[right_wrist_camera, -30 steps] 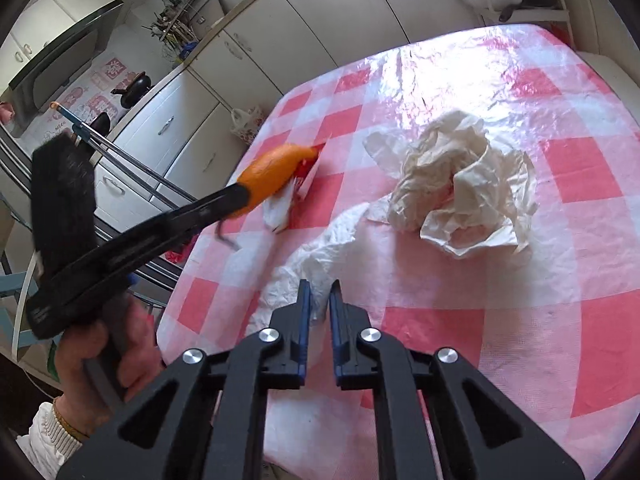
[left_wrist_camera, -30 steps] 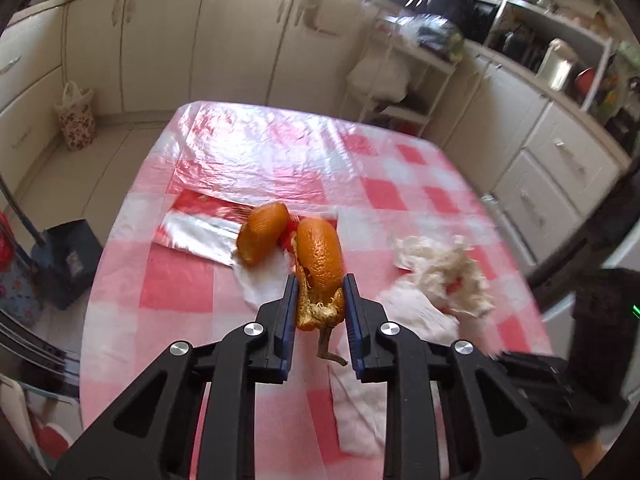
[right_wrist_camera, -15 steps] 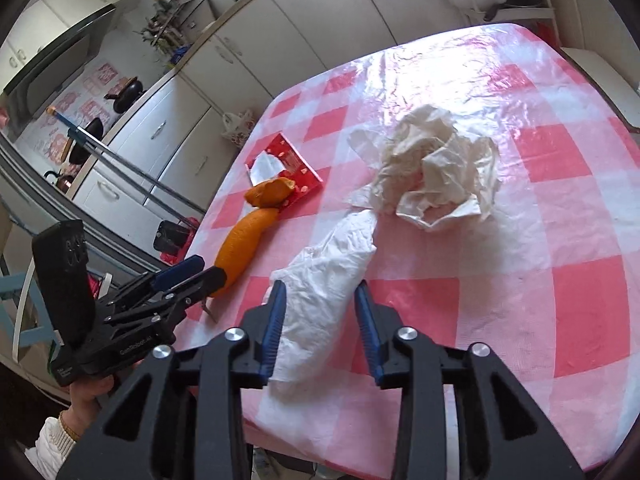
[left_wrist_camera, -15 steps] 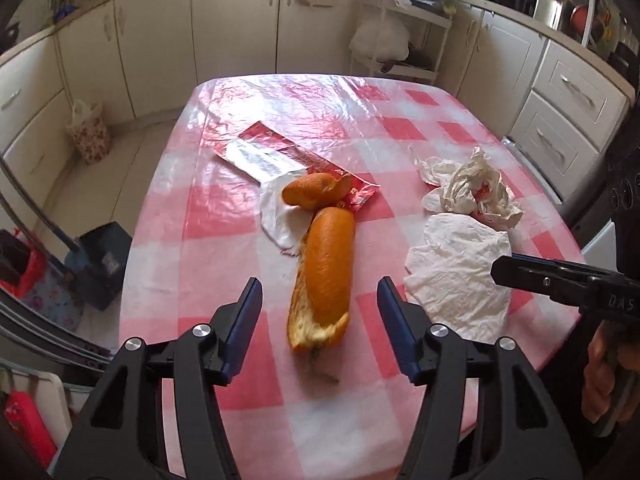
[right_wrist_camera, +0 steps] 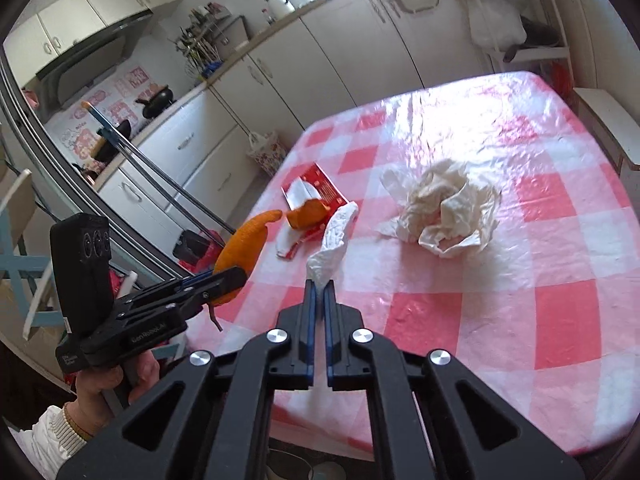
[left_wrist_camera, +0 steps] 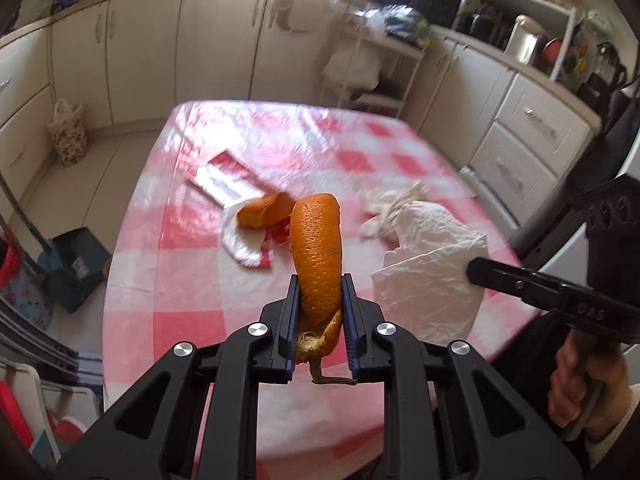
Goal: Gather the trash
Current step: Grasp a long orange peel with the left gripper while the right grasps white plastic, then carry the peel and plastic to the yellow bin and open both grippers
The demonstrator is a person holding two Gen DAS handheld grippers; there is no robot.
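My left gripper [left_wrist_camera: 320, 300] is shut on a long orange peel [left_wrist_camera: 318, 252] and holds it above the red-checked table [left_wrist_camera: 192, 324]; the peel also shows in the right wrist view [right_wrist_camera: 244, 248]. My right gripper [right_wrist_camera: 319, 292] is shut on a white tissue [right_wrist_camera: 334, 240], lifted off the table; it shows in the left wrist view [left_wrist_camera: 432, 276] too. On the table lie a second orange peel [left_wrist_camera: 264, 214], a red and white wrapper [left_wrist_camera: 228, 180] and a crumpled paper wad [right_wrist_camera: 448, 212].
Kitchen cabinets [left_wrist_camera: 216, 48] line the far wall and the right side. A dark bin [left_wrist_camera: 74, 268] and a floral bag [left_wrist_camera: 68, 136] stand on the floor left of the table. A white shelf rack [left_wrist_camera: 372, 68] stands beyond the table.
Half a second ago both grippers were open, with the peel and tissue on the table. Now the left has shut on the peel and the right on the tissue, both lifted.
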